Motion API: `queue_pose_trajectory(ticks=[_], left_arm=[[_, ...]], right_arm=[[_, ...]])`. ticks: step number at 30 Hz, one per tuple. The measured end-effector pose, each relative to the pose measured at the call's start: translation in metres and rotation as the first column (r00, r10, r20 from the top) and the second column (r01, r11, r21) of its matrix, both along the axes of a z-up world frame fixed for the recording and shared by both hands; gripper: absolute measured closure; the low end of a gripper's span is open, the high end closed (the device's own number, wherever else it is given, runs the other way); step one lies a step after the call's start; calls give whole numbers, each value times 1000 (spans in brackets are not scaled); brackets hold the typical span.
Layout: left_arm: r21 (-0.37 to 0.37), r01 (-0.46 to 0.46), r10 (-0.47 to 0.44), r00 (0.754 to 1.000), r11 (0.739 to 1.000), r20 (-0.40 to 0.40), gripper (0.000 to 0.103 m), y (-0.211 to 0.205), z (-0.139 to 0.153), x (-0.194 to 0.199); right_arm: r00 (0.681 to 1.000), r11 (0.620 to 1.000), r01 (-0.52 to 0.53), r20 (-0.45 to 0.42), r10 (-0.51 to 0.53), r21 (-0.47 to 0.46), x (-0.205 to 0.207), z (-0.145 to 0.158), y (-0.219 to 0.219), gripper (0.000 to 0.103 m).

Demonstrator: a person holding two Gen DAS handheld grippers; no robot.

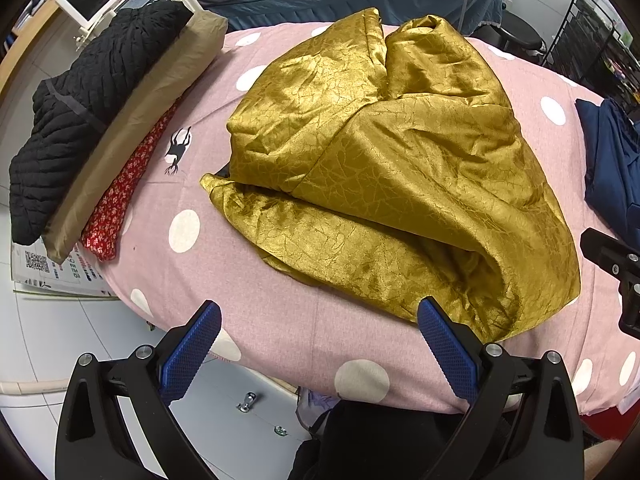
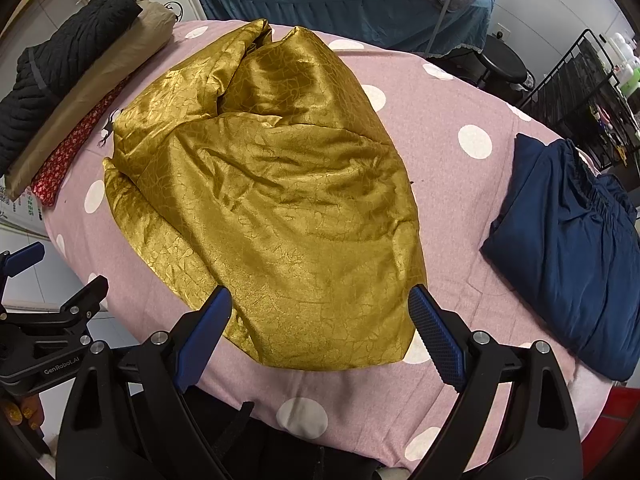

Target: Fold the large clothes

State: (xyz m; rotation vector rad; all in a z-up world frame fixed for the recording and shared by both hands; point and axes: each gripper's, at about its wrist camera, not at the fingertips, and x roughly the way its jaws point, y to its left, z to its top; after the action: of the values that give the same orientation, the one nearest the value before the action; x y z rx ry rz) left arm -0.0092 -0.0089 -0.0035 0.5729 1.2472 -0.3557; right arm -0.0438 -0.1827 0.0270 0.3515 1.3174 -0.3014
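Observation:
A large shiny gold cloth [image 1: 384, 168] lies loosely bunched on the pink polka-dot table cover [image 1: 168, 208], with folds running toward the far edge. My left gripper [image 1: 320, 312] hangs open at the near edge, its right blue pad just over the cloth's near hem and nothing held. In the right wrist view the same gold cloth [image 2: 272, 192] fills the centre, and my right gripper [image 2: 320, 300] is open above its near hem, empty. Part of the left gripper [image 2: 48, 304] shows at the left edge there.
Folded clothes are stacked at the far left: a black knit [image 1: 88, 100], a tan piece [image 1: 136, 120] and a red patterned one [image 1: 128, 184]. A folded navy garment [image 2: 568, 248] lies on the right side. A bed, a stool [image 2: 502, 66] and a black wire rack [image 2: 580, 92] stand beyond.

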Motion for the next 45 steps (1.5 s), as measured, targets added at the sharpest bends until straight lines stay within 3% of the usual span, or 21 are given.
queue_pose_trajectory(ticks=[8, 45], left_arm=[[1, -2, 2, 1000, 1000, -6, 7, -1, -2, 1], [30, 25, -22, 995, 999, -95, 7, -16, -22, 12]], right_arm=[[1000, 999, 3, 14, -3, -33, 0, 0, -1, 14], [999, 1000, 13, -43, -12, 3, 8, -16, -8, 14]])
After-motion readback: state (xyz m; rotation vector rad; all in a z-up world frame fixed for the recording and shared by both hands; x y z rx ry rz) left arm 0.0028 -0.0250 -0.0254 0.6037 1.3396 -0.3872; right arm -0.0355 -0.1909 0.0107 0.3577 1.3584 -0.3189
